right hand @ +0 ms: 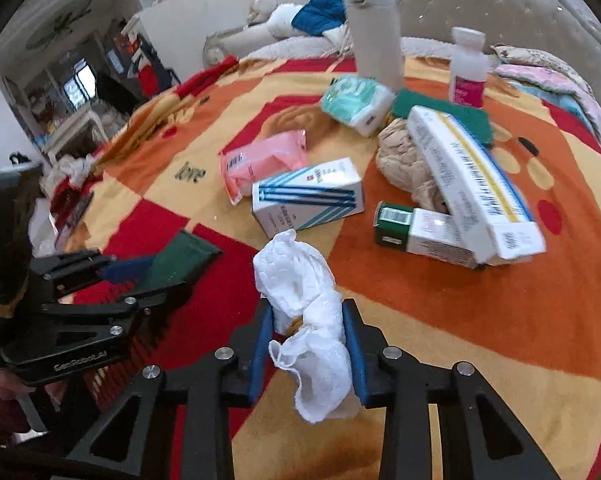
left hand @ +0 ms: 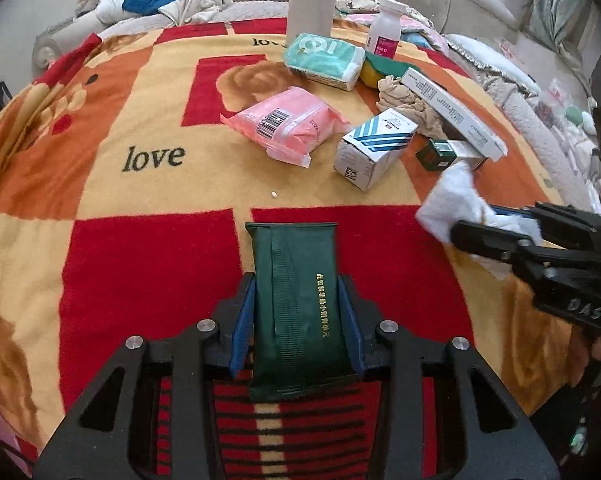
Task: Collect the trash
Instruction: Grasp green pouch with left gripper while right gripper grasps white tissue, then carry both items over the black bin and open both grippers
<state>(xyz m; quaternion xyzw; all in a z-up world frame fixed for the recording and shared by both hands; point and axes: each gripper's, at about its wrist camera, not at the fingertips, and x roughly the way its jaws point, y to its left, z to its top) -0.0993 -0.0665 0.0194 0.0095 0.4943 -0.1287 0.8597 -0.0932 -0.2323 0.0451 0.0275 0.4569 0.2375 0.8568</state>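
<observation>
The wide fleece blanket [left hand: 148, 184] has red, yellow and orange blocks, with the black word "love". On it, the flat foil packet [left hand: 296, 304] is dark green with gold letters (small ones). The crumpled paper tissue [right hand: 304, 320] is white. Behind the packet, the soft plastic pack [left hand: 284, 124] is pink with a black barcode, and the small carton box [left hand: 374, 148] is white with blue diagonal stripes.
</observation>
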